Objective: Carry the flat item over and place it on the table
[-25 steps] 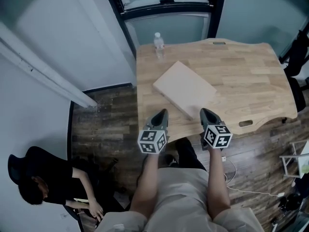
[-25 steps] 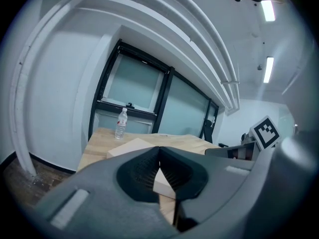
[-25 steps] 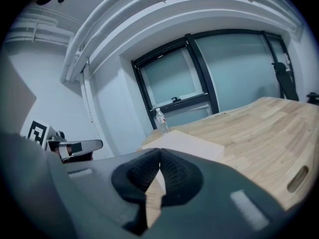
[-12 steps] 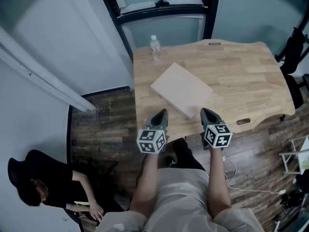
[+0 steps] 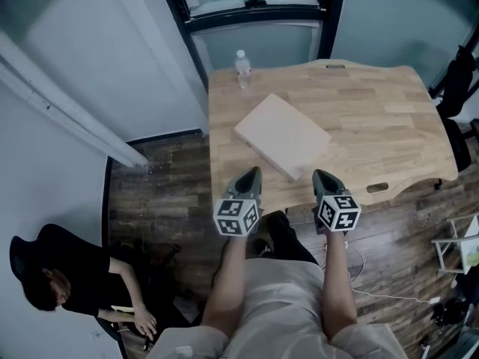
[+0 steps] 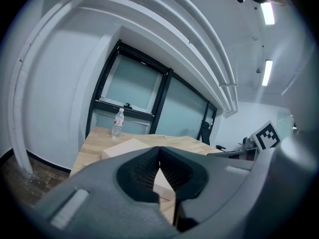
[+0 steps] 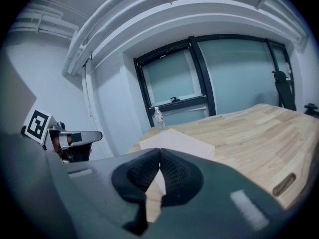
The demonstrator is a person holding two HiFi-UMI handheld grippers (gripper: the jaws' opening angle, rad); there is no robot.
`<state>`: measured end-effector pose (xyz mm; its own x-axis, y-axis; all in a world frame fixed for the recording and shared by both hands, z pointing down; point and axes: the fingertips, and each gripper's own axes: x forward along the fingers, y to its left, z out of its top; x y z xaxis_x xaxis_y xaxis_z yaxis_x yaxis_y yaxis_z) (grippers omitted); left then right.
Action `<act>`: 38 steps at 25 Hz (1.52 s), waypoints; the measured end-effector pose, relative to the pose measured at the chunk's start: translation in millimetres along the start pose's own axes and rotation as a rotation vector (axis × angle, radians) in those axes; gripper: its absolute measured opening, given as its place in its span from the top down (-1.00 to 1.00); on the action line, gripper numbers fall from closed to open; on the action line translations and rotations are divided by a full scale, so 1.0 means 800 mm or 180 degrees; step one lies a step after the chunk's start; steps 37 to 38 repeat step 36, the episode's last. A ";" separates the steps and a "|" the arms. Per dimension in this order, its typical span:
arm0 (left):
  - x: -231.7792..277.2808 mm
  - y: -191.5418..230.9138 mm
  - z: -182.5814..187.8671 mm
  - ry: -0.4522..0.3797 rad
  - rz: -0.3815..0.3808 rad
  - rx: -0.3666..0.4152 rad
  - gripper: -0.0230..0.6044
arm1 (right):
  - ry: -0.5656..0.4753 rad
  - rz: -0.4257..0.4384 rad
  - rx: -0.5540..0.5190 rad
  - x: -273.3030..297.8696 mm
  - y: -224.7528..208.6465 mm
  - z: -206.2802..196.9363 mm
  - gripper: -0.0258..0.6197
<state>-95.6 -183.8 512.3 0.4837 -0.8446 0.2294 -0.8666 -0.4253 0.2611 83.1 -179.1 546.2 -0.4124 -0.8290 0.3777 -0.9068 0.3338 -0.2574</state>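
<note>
Head view: the flat board (image 5: 283, 135) lies on the wooden table (image 5: 374, 118), left of centre, with the left gripper (image 5: 251, 172) and right gripper (image 5: 322, 173) at the near edge and apart from it, so placement is judged complete, with at most withdrawal left. Left gripper view: jaws closed tip to tip on nothing, and the gripper body masks the board's near part. Right gripper view: jaws likewise closed and empty, and the board's near corner is hidden behind them.

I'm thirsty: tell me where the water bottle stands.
In the head view, the water bottle stands at the far left corner of the table, beyond the board.
</note>
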 end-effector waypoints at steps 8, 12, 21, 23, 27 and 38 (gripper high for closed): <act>0.001 -0.003 -0.002 0.0030 0.0011 0.0013 0.90 | 0.0037 -0.0026 -0.0168 -0.001 -0.001 -0.001 0.92; 0.004 -0.002 -0.002 0.0034 0.0017 0.0015 0.90 | 0.0045 -0.0033 -0.0250 0.001 -0.002 0.001 0.92; 0.008 0.005 -0.001 0.0048 0.0040 -0.0004 0.90 | 0.0040 0.0008 -0.0346 0.011 0.004 0.011 0.92; 0.006 0.009 0.000 0.0042 0.0075 -0.0016 0.90 | 0.0039 0.0011 -0.0371 0.012 0.006 0.012 0.92; 0.003 0.017 -0.001 0.0025 0.0115 -0.0054 0.90 | 0.0007 -0.0042 -0.0430 0.014 0.009 0.015 0.92; 0.008 0.011 -0.003 0.0049 0.0085 -0.0047 0.90 | 0.0034 -0.0071 -0.0443 0.011 0.002 0.012 0.92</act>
